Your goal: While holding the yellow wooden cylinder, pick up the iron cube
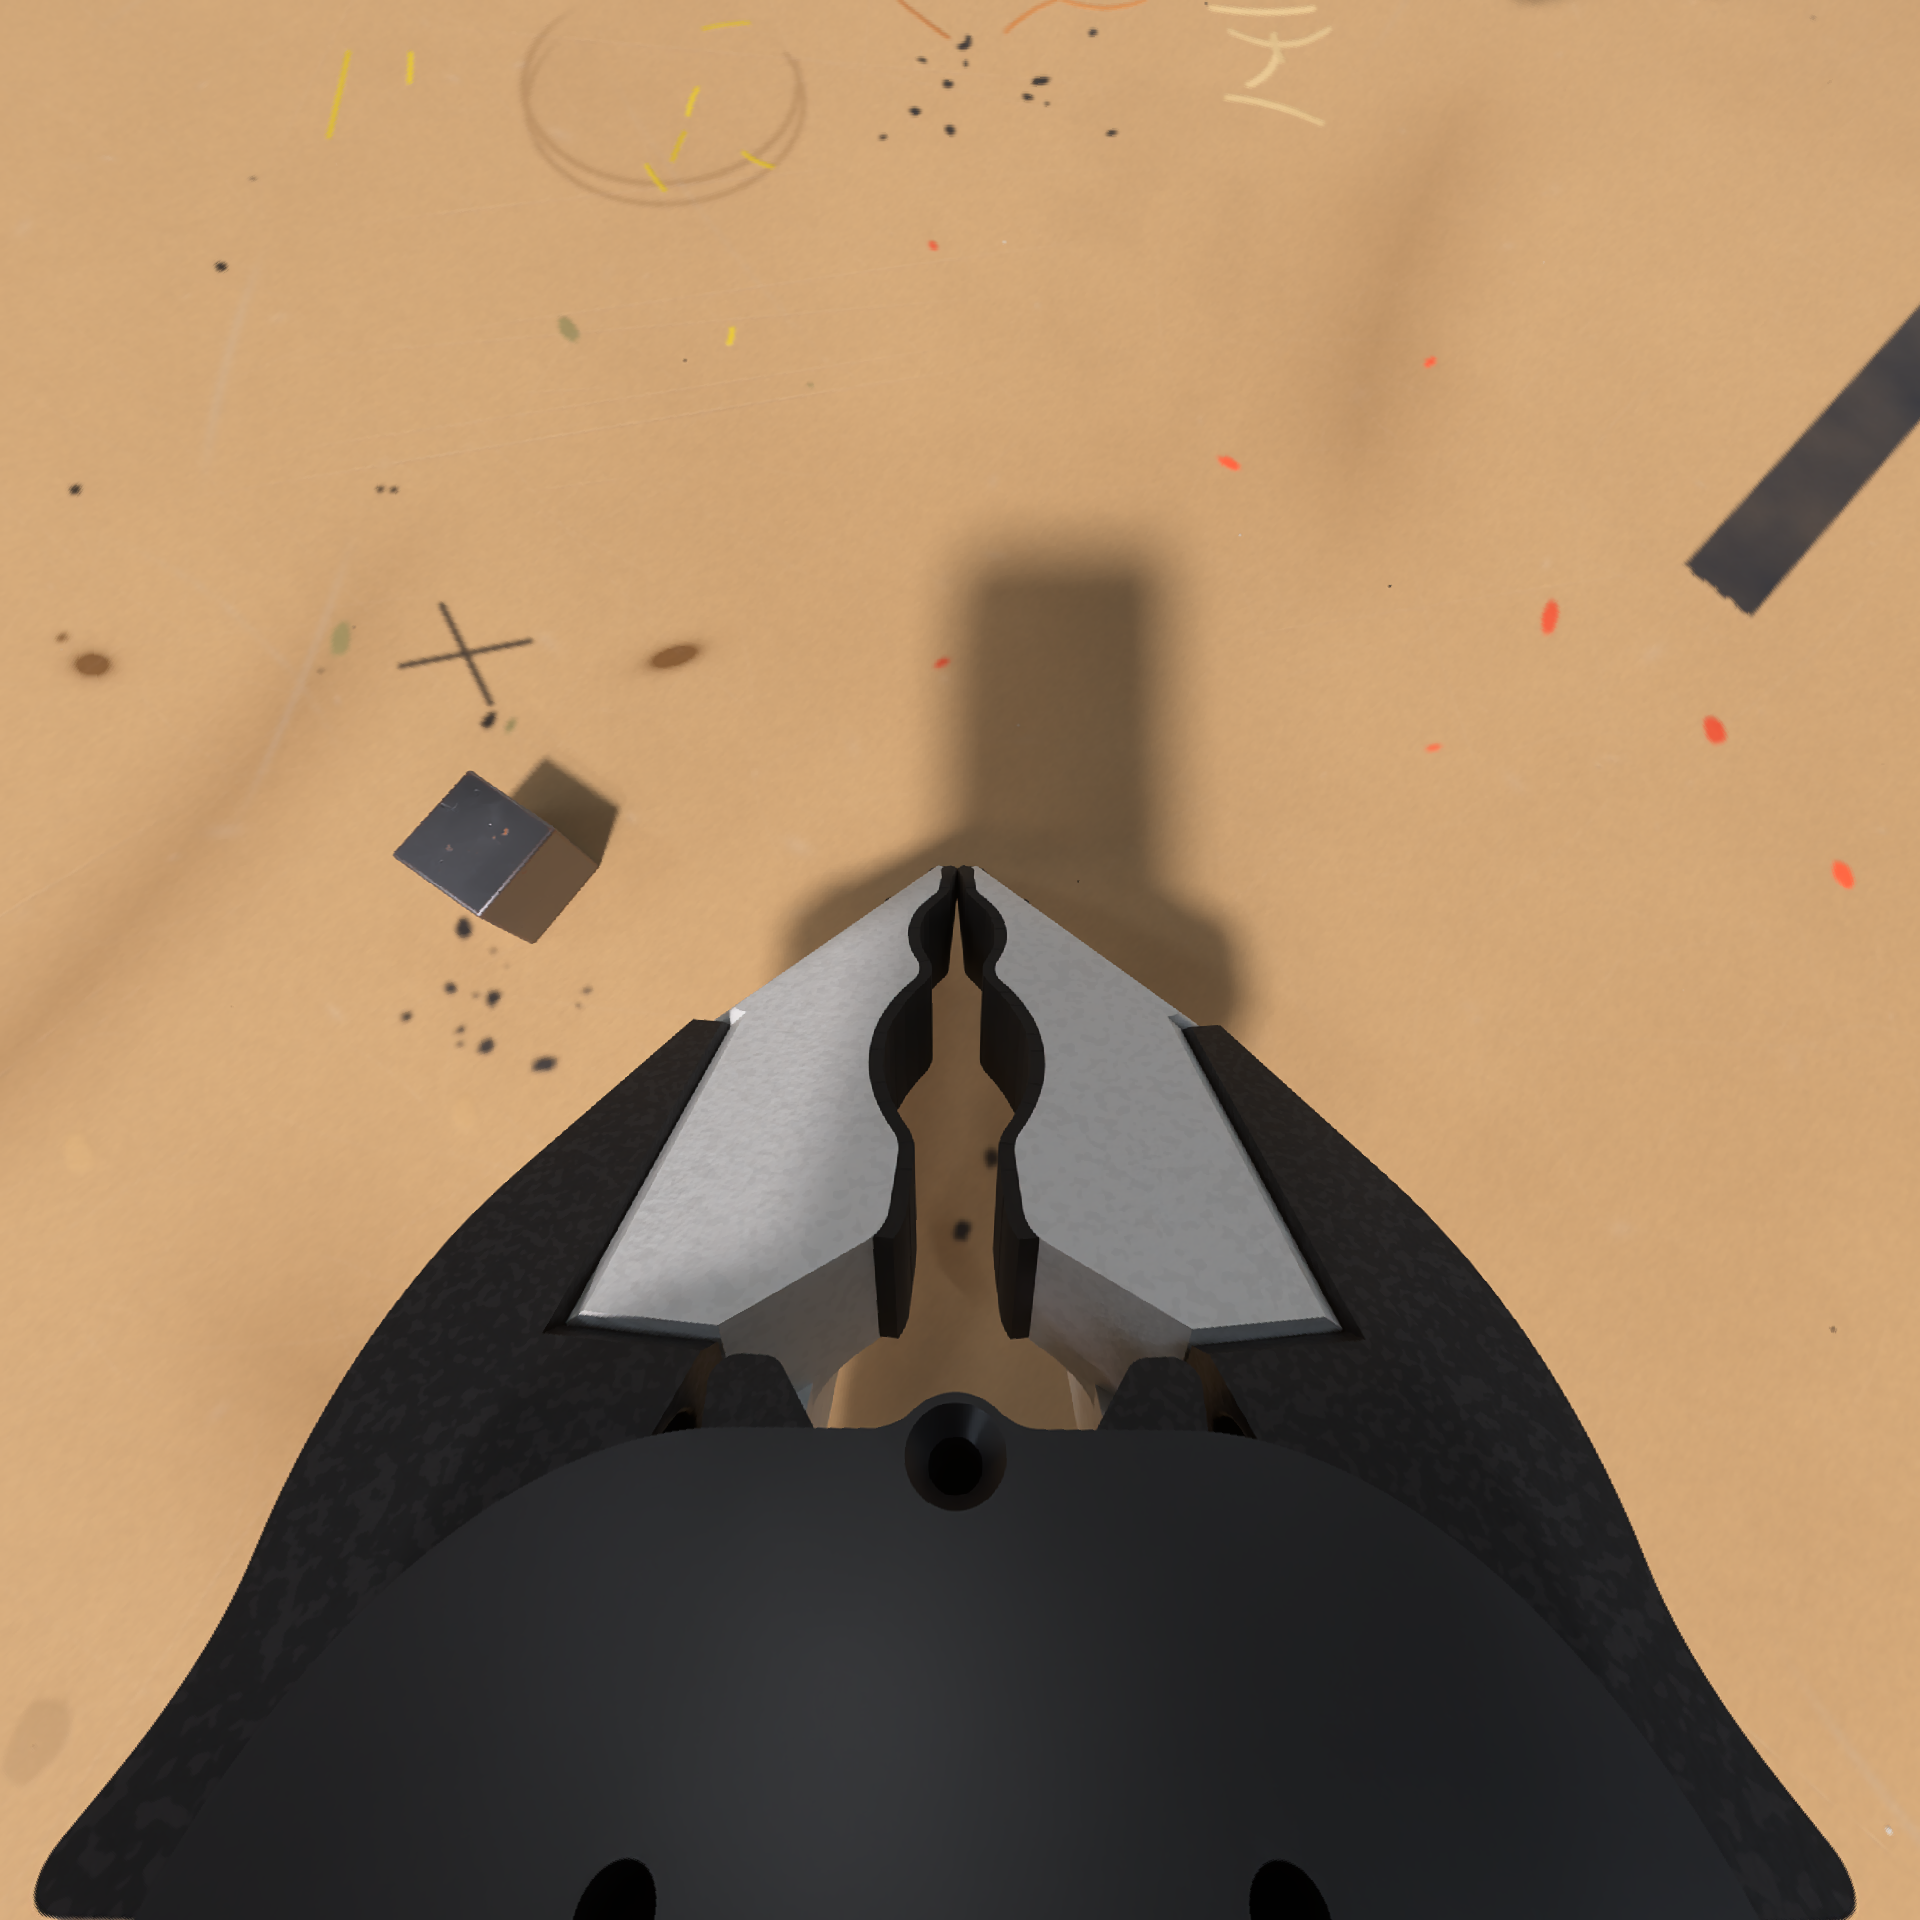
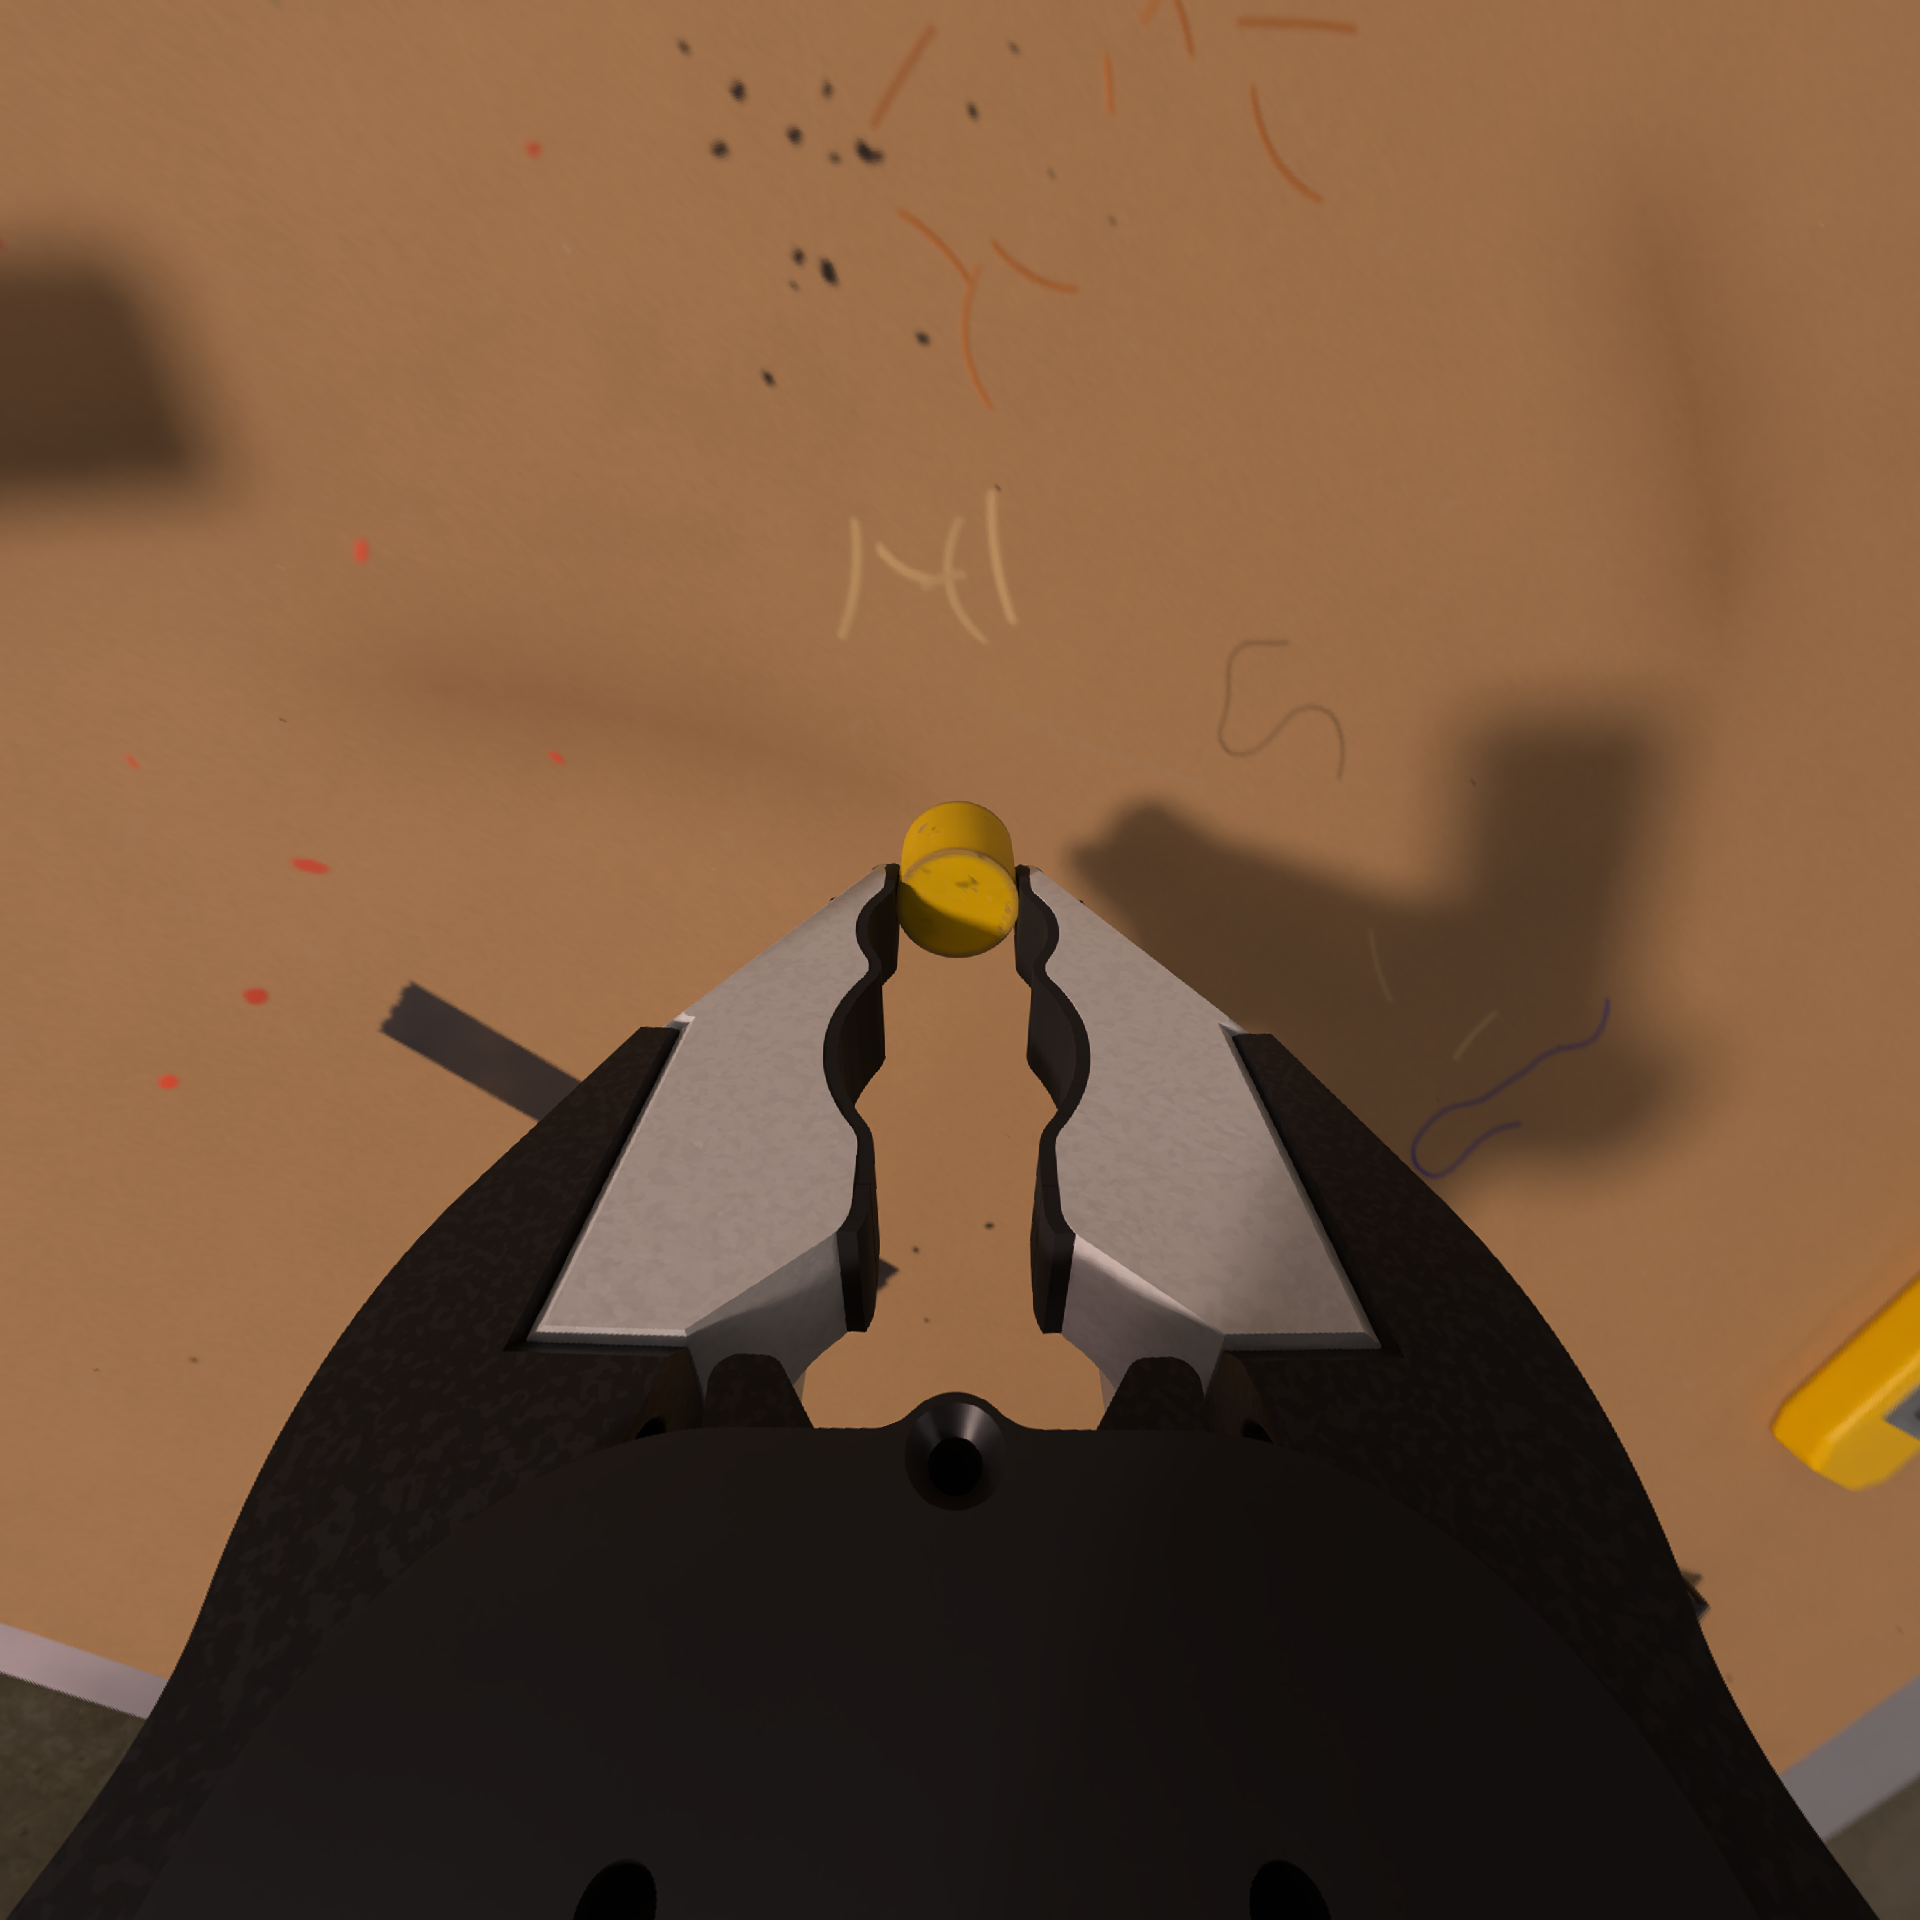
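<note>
Reaching the iron cube point(image 1: 499, 854) calls for the left gripper point(image 1: 957, 878) to part its jaws first: they are pressed together at the tips with nothing between them. The cube sits on the tan table point(image 1: 1351, 312) off to that gripper's left, turned corner-on, so I judge the wrist should rotate to meet 2 flat faces. The right gripper point(image 2: 956, 894) pinches the yellow wooden cylinder point(image 2: 956, 899) at its fingertips, clear of the table. A yellow object point(image 2: 1849, 1403) is cut off at the right edge; what it is cannot be told.
</note>
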